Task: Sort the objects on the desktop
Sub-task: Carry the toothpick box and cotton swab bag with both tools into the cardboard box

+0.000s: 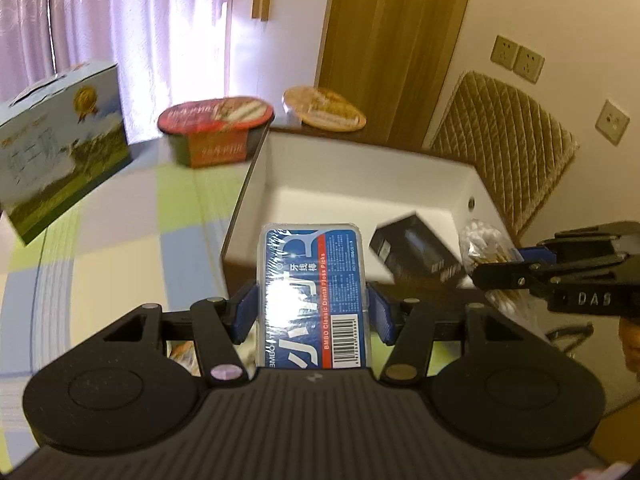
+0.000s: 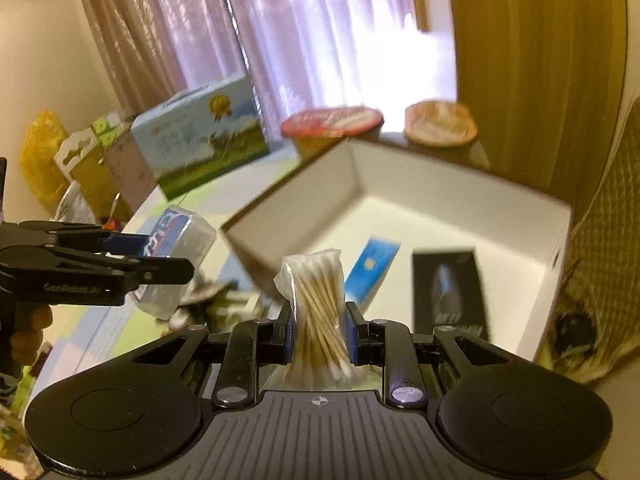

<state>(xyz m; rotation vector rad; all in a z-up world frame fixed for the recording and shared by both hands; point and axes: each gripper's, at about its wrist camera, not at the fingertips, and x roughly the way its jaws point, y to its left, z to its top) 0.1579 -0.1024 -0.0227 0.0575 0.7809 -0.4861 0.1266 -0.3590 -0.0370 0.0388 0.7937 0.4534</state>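
My left gripper (image 1: 312, 312) is shut on a clear dental floss pick box (image 1: 314, 288) with a blue label, held in the air just before the near wall of a white open box (image 1: 360, 160). My right gripper (image 2: 318, 334) is shut on a bag of cotton swabs (image 2: 318, 312), raised over the near edge of the white open box (image 2: 400, 208). Inside it lie a black box (image 2: 448, 292) and a small blue packet (image 2: 374, 272). The right gripper (image 1: 500, 264) shows with the swab bag (image 1: 480, 244) at the right of the left wrist view. The left gripper (image 2: 168, 256) and floss box (image 2: 176, 256) appear at left in the right wrist view.
On the checked tablecloth (image 1: 120, 240) stand a blue and green carton (image 1: 60, 148), a red-lidded bowl (image 1: 216, 128) and an orange-lidded bowl (image 1: 324, 108) behind the white box. A quilted chair back (image 1: 508, 148) is at right. Cartons and a yellow bag (image 2: 40, 152) crowd the far left.
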